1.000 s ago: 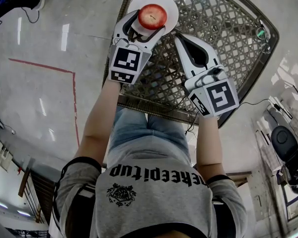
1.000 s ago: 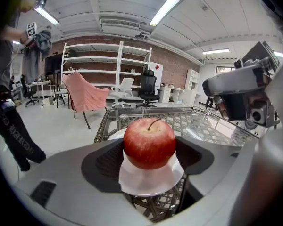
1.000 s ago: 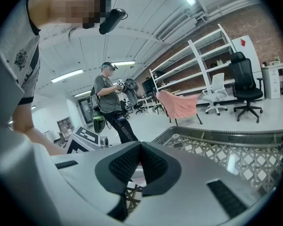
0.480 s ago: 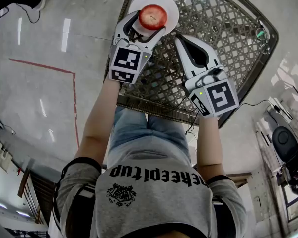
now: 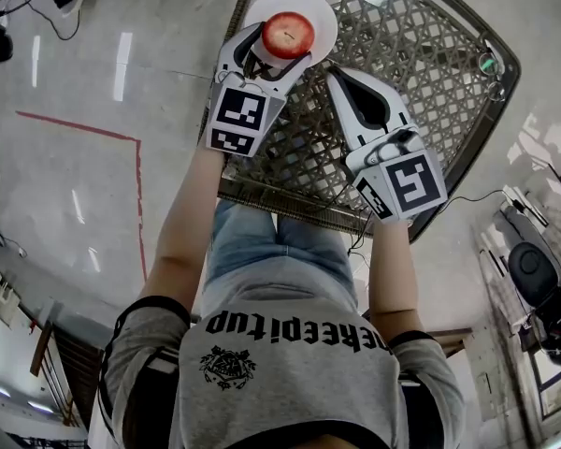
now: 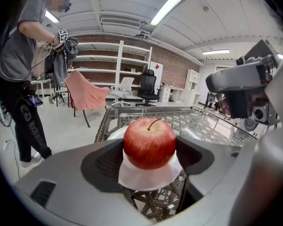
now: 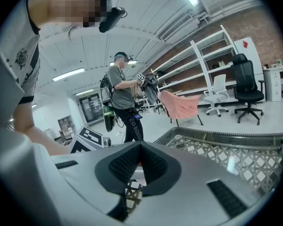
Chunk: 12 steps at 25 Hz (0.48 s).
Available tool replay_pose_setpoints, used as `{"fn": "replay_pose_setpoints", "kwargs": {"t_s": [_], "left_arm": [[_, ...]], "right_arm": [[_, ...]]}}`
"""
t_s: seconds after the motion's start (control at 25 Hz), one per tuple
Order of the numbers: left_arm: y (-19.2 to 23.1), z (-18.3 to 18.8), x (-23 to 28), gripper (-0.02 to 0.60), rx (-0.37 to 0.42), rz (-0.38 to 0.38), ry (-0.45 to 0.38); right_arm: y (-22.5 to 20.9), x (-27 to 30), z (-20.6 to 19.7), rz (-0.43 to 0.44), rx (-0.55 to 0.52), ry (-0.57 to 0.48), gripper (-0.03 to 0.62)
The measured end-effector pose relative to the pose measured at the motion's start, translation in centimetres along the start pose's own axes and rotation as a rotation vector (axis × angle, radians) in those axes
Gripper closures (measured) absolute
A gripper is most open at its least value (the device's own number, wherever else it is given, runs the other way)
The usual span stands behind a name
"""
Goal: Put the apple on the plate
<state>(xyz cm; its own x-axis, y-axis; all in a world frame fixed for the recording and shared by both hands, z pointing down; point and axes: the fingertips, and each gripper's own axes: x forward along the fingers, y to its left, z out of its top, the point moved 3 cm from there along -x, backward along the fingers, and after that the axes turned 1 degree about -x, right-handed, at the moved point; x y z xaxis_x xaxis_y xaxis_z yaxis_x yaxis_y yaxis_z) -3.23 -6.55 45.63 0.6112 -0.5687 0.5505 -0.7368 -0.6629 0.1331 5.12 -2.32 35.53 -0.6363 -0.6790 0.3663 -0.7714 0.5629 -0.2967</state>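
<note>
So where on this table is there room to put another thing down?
The biggest bare patch is the middle and right of the lattice table, between the right gripper and the rim by the small green object. The plate corner is crowded: the apple sits there with the left gripper closed around it.

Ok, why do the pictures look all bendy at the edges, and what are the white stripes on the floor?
Left gripper view: the wide-angle lens bends straight lines and darkens the corners, but the apple looks sharp. Right gripper view: same bending, plus an added mosaic patch. Head view: the stripes are probably lamp glare on the shiny floor.
</note>
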Motion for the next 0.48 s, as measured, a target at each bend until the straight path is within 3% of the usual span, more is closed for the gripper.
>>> {"fn": "replay_pose_setpoints", "kwargs": {"t_s": [0.48], "left_arm": [[0.01,0.12,-0.4,0.169,-0.006,-0.002,-0.022]], "right_arm": [[0.58,-0.35,0.14,-0.003,-0.006,-0.001,0.589]]}}
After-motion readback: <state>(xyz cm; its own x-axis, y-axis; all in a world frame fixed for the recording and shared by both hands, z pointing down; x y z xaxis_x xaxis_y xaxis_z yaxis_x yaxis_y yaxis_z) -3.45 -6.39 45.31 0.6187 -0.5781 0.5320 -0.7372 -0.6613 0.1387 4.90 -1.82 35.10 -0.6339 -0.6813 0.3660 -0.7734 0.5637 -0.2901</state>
